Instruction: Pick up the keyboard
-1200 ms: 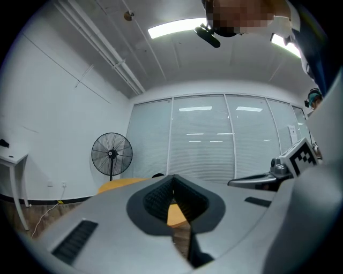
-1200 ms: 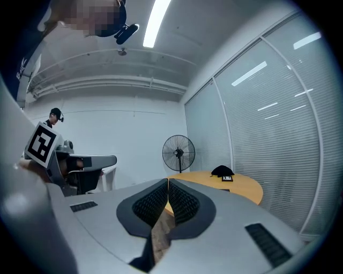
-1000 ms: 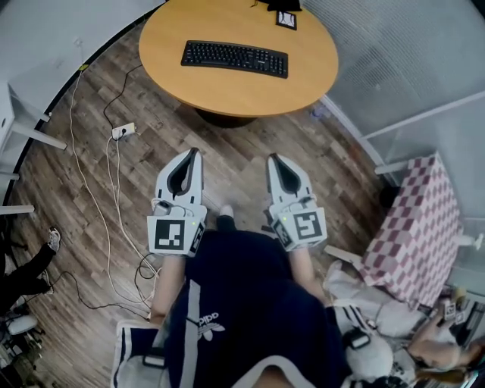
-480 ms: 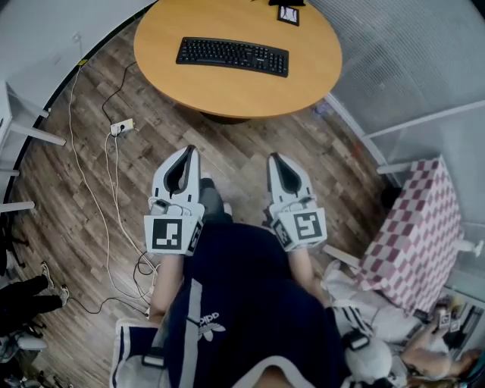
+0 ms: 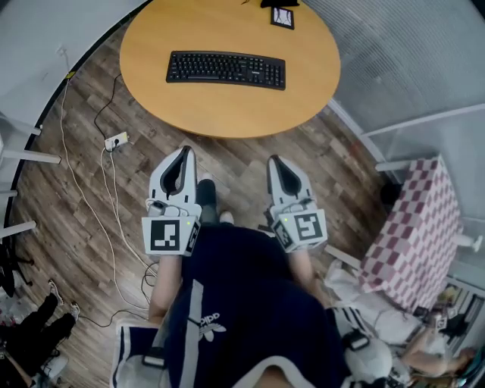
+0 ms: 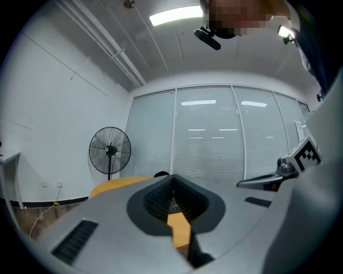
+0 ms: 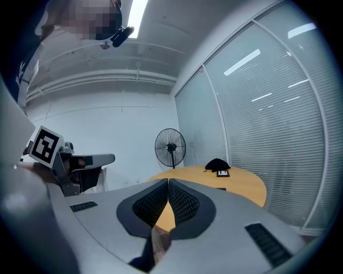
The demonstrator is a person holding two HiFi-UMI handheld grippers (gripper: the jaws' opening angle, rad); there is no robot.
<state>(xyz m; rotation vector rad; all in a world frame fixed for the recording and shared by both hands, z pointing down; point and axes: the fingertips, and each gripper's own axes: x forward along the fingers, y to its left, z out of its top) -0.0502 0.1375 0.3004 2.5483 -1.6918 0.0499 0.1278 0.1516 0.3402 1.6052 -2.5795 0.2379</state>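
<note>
A round wooden table stands on a floor of brown planks. A small framed card lies near its far edge, beside a black cloth. A white power strip with long cables lies on the floor. A red checkered cloth is at the right, and a standing fan is near the glass wall

The left gripper and right gripper hang side by side over the floor. Ahead of both stands the table, with the keyboard lying on it, well apart from either. A power strip lies left of the left gripper, and a cloth-covered stand is right of the right one.
</note>
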